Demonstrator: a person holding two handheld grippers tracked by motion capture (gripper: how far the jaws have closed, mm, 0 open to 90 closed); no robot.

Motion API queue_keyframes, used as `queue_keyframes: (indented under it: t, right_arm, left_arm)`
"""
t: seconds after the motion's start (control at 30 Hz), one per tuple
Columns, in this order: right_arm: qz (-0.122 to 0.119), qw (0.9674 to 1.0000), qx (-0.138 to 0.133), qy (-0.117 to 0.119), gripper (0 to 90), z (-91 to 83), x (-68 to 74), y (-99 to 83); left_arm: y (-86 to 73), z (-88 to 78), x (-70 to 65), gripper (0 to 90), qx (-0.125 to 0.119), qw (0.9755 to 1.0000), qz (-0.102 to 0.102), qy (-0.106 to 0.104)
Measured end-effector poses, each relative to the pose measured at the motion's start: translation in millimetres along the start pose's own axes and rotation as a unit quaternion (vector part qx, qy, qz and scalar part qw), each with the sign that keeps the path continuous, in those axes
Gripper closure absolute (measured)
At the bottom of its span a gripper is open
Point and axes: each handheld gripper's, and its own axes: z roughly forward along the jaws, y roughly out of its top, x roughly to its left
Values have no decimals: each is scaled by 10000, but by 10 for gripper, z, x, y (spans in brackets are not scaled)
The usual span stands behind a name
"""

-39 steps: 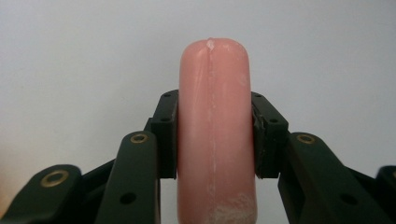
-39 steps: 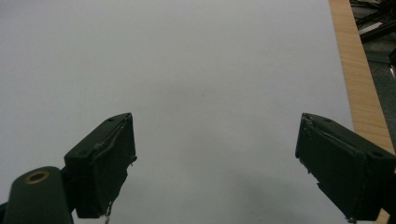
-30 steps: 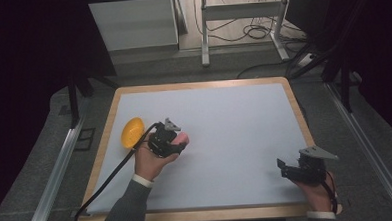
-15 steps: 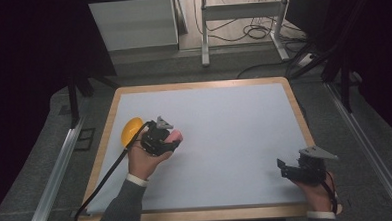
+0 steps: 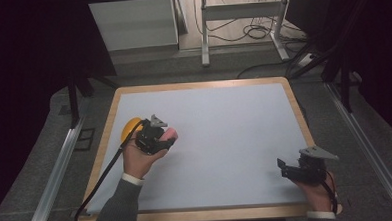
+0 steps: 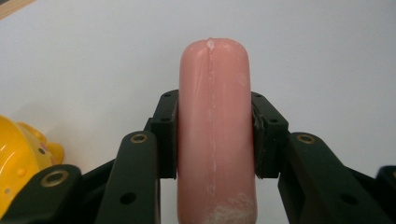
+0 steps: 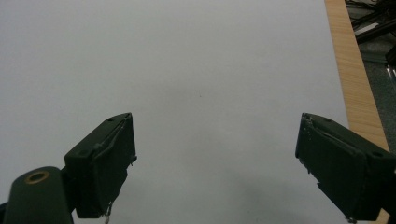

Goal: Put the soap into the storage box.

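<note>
Pink sausage (image 6: 215, 130): clamped between left gripper (image 5: 155, 137) jaws at mid-length, end projecting for placing. Yellow toy (image 6: 21, 163): beside those jaws. Right gripper (image 7: 215, 163): jaws apart, idle over table (image 5: 225, 139).

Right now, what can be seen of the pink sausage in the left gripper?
The pink sausage is a smooth, glossy, plastic-looking toy cylinder with a rounded end, a faint seam along its length and whitish scuffs near its base. The left gripper is shut on its middle, its black fingers pressing both sides, beside a yellow toy over the white table.
</note>
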Motion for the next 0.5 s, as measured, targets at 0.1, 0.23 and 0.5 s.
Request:
queue_keyframes:
  t: [0.1, 0.23, 0.5]
  right_arm:
    - [7, 10000, 2, 2, 117, 0, 3, 1]
    - [6, 10000, 8, 3, 117, 1, 3, 0]
    - [-9, 10000, 18, 12, 117, 3, 3, 0]
  left_arm:
    - [2, -14, 16, 604, -18, 10000, -16, 18]
    - [7, -38, 52, 604, -29, 10000, -18, 54]
    - [-12, -52, 120, 604, -39, 9999, -119, 101]
